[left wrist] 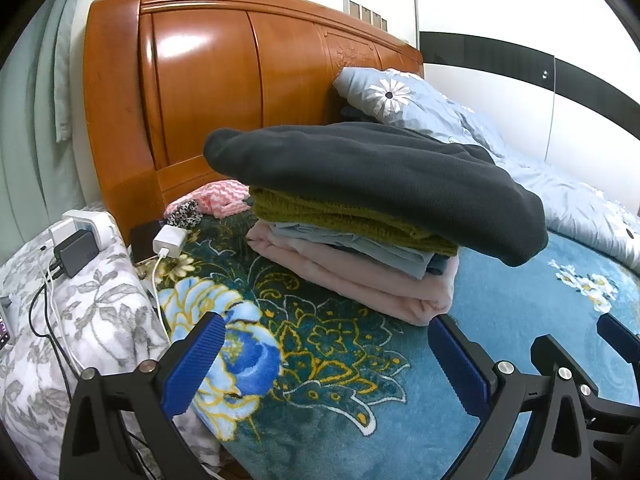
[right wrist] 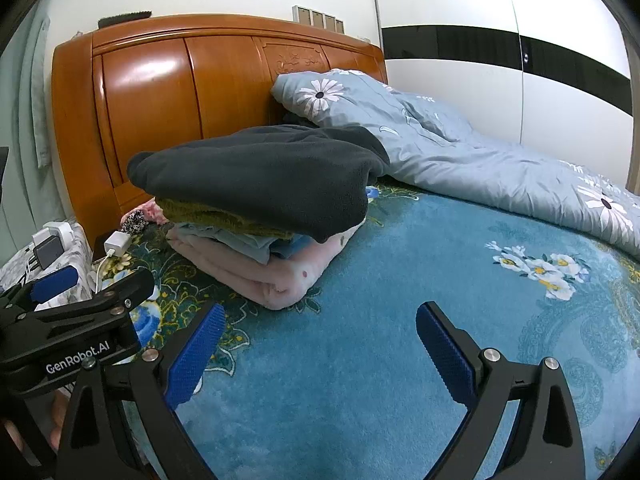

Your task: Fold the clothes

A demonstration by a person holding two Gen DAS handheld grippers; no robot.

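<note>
A stack of folded clothes (left wrist: 352,248) sits on the blue floral bed cover (left wrist: 320,360) near the headboard. A dark grey fleece garment (left wrist: 380,176) lies on top, over an olive knit (left wrist: 344,216), a light blue piece and a pink blanket (left wrist: 360,280) at the bottom. The stack also shows in the right wrist view (right wrist: 260,216). My left gripper (left wrist: 326,360) is open and empty, just in front of the stack. My right gripper (right wrist: 320,352) is open and empty, to the right of the left one, over the bed cover (right wrist: 400,320).
A wooden headboard (left wrist: 208,88) stands behind the stack. A blue floral quilt (right wrist: 460,152) is bunched at the right. Chargers and cables (left wrist: 80,248) lie on a grey floral cover at the left. A small pink zigzag cloth (left wrist: 224,200) lies by the headboard.
</note>
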